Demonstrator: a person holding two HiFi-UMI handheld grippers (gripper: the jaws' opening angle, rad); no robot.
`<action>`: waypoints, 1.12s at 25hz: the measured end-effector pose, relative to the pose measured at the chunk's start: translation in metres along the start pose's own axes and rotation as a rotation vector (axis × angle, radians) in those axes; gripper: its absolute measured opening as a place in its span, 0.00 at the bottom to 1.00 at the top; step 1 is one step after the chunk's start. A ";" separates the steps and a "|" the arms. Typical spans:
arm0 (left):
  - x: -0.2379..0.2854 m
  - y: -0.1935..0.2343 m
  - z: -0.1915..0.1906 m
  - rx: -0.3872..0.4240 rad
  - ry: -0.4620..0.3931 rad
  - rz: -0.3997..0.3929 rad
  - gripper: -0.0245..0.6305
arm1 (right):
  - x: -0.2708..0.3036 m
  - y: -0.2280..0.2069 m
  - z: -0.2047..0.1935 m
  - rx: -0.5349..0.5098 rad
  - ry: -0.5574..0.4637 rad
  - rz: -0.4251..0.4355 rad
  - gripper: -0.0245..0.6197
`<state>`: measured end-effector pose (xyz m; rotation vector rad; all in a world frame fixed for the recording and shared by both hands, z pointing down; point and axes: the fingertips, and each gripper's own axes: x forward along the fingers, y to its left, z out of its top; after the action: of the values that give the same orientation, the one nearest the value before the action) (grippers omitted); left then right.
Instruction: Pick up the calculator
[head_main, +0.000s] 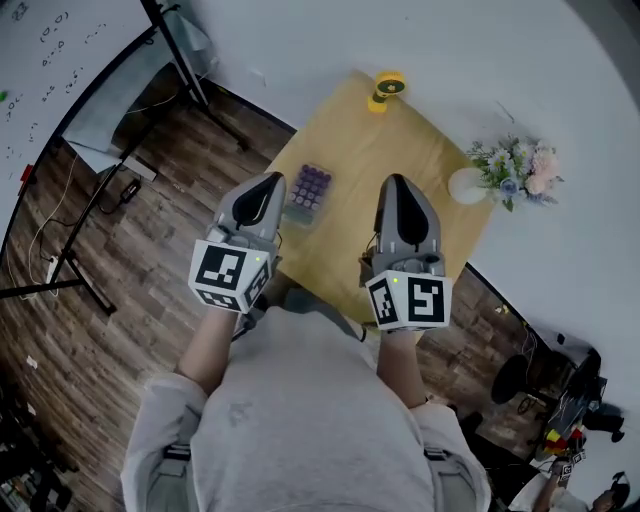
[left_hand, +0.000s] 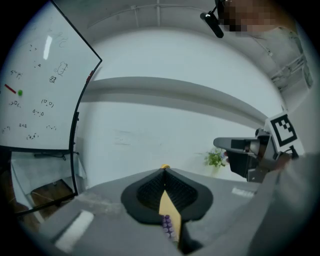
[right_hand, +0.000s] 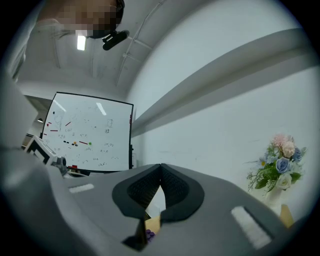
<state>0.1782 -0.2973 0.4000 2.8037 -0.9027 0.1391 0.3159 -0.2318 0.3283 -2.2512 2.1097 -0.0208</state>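
The calculator (head_main: 309, 189), pale with rows of purple keys, lies on the yellow table (head_main: 350, 250) near its left edge. My left gripper (head_main: 270, 183) hovers just left of it, jaws shut and empty. My right gripper (head_main: 396, 183) hangs over the table's middle, a hand's width right of the calculator, its jaws together with nothing in them. In the left gripper view the shut tips (left_hand: 164, 172) meet above a slit that shows the purple keys (left_hand: 167, 226). A sliver of the keys (right_hand: 149, 233) also shows beneath the closed tips (right_hand: 160, 167) in the right gripper view.
A yellow tape roll (head_main: 386, 89) stands at the table's far end. A white vase (head_main: 466, 186) of flowers (head_main: 520, 168) sits at the right edge. A whiteboard (head_main: 40, 60) on a black stand (head_main: 80, 270) occupies the wooden floor to the left.
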 end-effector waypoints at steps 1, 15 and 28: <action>0.000 0.002 -0.010 -0.011 0.024 0.017 0.05 | 0.003 0.002 -0.003 0.003 0.008 0.016 0.04; -0.006 0.008 -0.154 -0.335 0.326 0.174 0.05 | 0.024 0.023 -0.040 0.034 0.090 0.187 0.04; 0.000 -0.008 -0.233 -0.598 0.499 0.243 0.23 | 0.031 0.022 -0.057 0.069 0.131 0.223 0.04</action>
<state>0.1760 -0.2417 0.6260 1.9774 -0.9519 0.4873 0.2929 -0.2663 0.3830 -2.0162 2.3742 -0.2334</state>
